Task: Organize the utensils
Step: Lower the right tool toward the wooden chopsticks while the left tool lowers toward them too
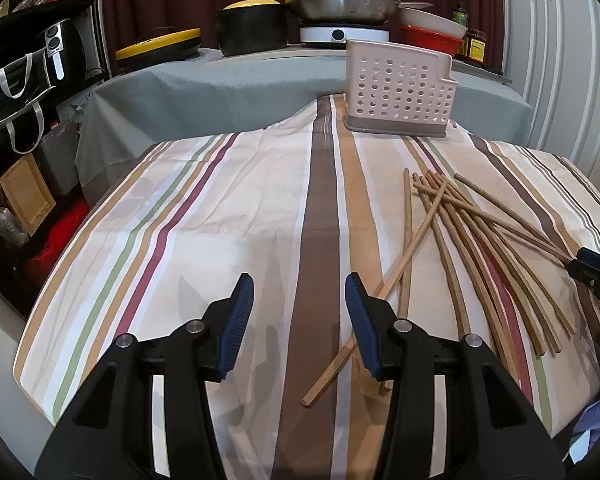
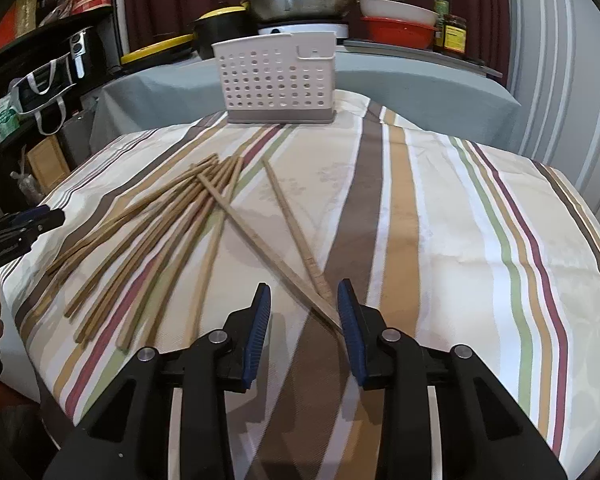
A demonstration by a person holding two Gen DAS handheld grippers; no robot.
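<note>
- On the striped surface (image 2: 440, 216), a loose fan of chopsticks (image 2: 148, 240) is seen, short of the perforated holder (image 2: 278, 80) at the far edge.
- The right tongs (image 2: 304, 312) are held open and empty; two crossed sticks (image 2: 296, 256) end just at the right-hand pad, long axes running away toward the holder.
- The left tongs (image 1: 300, 308) are open and empty, with the fan off to their right.
- The right tongs are judged nearer.

No text reads clearly; the yellow label on the jar (image 2: 455, 36) carries print, seemingly dark lettering, too blurred to read.
</note>
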